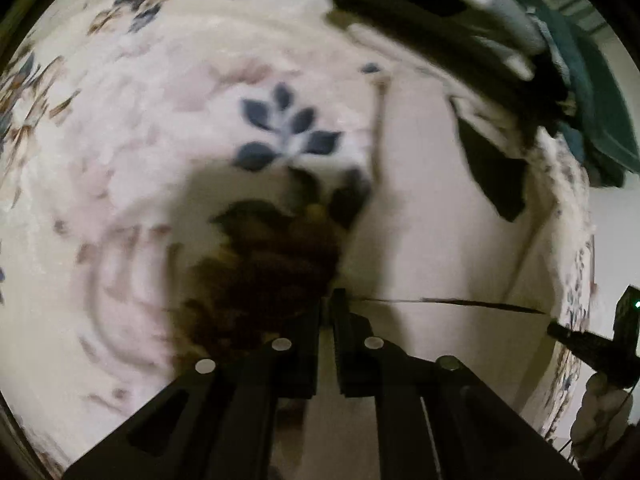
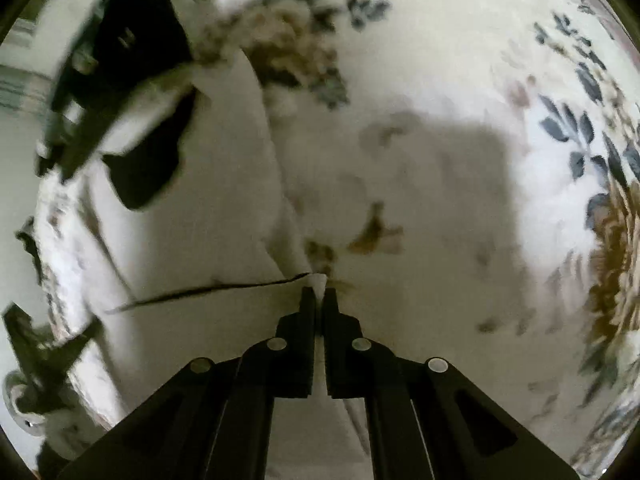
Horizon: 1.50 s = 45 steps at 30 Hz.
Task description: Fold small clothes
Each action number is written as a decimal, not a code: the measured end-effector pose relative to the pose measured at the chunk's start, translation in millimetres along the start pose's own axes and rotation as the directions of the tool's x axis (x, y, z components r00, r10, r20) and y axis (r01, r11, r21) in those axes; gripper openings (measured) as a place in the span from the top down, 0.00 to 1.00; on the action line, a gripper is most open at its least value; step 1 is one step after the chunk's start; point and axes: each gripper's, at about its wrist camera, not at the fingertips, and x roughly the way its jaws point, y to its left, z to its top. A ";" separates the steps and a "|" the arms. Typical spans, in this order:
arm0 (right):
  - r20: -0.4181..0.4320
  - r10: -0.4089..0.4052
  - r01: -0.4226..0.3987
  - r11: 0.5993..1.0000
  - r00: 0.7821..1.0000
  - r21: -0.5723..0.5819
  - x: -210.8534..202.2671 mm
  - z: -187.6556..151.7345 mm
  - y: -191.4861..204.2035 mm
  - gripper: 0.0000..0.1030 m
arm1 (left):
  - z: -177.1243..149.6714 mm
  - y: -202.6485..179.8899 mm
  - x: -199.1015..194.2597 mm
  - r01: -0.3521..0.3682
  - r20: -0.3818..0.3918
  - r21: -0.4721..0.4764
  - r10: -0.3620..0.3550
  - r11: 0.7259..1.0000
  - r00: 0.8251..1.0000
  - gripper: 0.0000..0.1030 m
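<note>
A white garment (image 1: 436, 216) with a black patch (image 1: 494, 172) lies on a floral bedspread (image 1: 168, 128). My left gripper (image 1: 331, 298) is shut on the garment's near left corner. My right gripper (image 2: 319, 294) is shut on the near right corner, where white cloth pokes out between the tips. The garment's near hem (image 2: 208, 290) stretches taut between the two grippers. The right gripper also shows at the right edge of the left wrist view (image 1: 576, 340). In the right wrist view the garment (image 2: 192, 216) spreads to the left.
A pile of dark and white clothes (image 1: 460, 28) lies at the far end of the garment; it also shows in the right wrist view (image 2: 120, 52). The bed's edge (image 1: 576, 240) runs along the right. Both views are motion-blurred.
</note>
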 end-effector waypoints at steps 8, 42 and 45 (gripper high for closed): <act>0.055 0.008 -0.003 0.996 0.998 -0.086 -15.3 68.9 44.0 0.50 | 88.3 -36.0 -18.9 -0.013 0.137 0.171 -0.011 0.985 0.990 0.40; 0.146 0.057 -0.021 0.971 0.988 -0.237 -80.3 -84.6 52.9 0.94 | -74.1 -88.9 -92.0 -0.108 0.290 0.322 0.010 0.940 0.957 0.97; 0.079 0.037 -0.018 0.973 0.996 -0.229 -56.9 -123.3 30.9 0.95 | -103.0 -63.1 -71.8 -0.088 0.209 0.261 0.033 0.961 0.977 0.97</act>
